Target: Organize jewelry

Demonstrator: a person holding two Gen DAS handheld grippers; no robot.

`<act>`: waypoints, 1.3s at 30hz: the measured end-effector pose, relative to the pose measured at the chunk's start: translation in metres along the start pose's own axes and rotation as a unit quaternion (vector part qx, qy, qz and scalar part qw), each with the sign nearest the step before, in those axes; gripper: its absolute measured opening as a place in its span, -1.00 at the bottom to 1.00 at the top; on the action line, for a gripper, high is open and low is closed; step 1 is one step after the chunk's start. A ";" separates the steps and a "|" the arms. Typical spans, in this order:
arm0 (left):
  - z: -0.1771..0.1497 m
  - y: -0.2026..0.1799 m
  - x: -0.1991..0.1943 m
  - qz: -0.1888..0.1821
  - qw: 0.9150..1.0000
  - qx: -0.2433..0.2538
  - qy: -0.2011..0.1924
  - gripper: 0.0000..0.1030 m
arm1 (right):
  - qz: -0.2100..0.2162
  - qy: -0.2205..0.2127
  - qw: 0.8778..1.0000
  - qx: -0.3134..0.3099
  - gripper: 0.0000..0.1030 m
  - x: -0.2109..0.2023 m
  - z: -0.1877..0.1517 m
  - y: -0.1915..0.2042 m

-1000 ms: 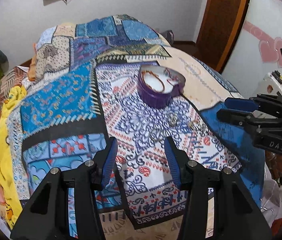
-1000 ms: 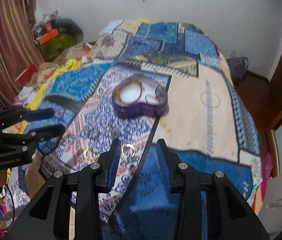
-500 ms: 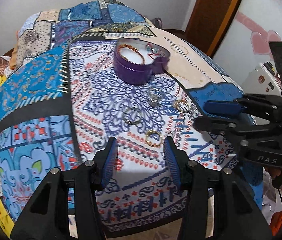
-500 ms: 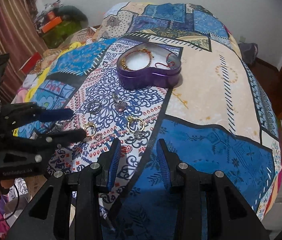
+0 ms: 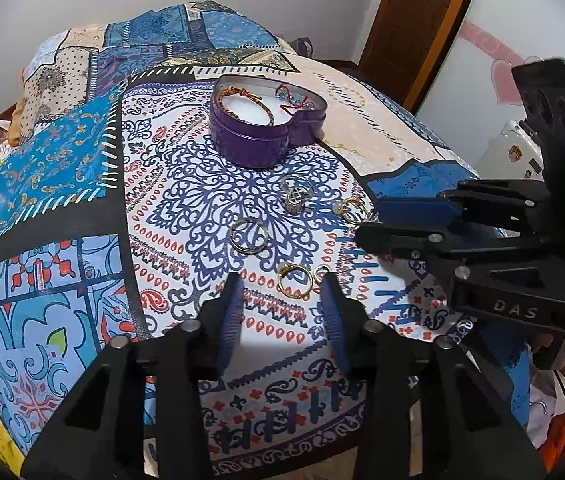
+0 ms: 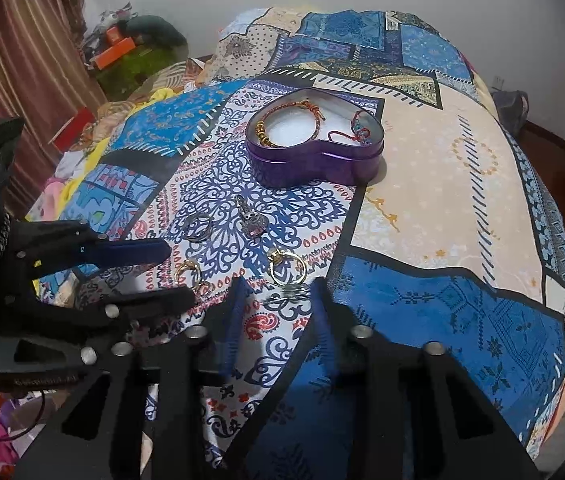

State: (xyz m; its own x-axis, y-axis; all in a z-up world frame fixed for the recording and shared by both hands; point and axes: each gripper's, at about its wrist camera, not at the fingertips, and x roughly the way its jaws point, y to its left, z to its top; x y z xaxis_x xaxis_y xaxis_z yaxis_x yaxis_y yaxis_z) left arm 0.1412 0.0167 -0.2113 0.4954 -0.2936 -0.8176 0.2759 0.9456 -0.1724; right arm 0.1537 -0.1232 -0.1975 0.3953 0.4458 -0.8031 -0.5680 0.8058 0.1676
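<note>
A purple heart-shaped tin (image 5: 266,120) (image 6: 314,152) sits open on the patterned bedspread, holding a braided bracelet (image 5: 246,100) and a red cord bracelet (image 5: 294,98). Several rings lie loose in front of it: a silver ring (image 5: 247,236), an ornate silver ring (image 5: 296,196), and gold rings (image 5: 293,280) (image 5: 352,210). My left gripper (image 5: 282,300) is open and empty, just short of the near gold ring. My right gripper (image 6: 278,300) is open and empty, just short of a gold ring (image 6: 287,267). Each gripper shows from the side in the other's view.
The bedspread (image 6: 442,200) covers a bed that drops off at the near edge. A wooden door (image 5: 422,24) and a white cabinet (image 5: 514,148) stand to the right. Clutter and a striped curtain (image 6: 22,60) lie to the left of the bed.
Both grippers have moved forward and down toward the rings; the tin and rings appear larger and nearer. Both remain open.
</note>
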 end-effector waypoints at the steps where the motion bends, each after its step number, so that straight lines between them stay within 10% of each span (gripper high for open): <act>1: 0.000 0.001 0.000 0.000 1.000 -0.002 0.000 -0.35 | 0.000 -0.001 1.000 -0.001 -0.61 0.000 0.000 0.001; 39: 0.012 -0.003 -0.031 0.025 0.999 -0.003 -0.045 -0.65 | -0.003 -0.055 0.998 0.019 -0.79 -0.039 0.009 -0.005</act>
State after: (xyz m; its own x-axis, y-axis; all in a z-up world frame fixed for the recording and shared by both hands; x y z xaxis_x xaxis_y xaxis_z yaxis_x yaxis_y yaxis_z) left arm 0.1350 0.0214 -0.1789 0.5807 -0.2566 -0.7726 0.2436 0.9603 -0.1359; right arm 0.1473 -0.1409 -0.1621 0.4758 0.4799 -0.7371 -0.5395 0.8211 0.1863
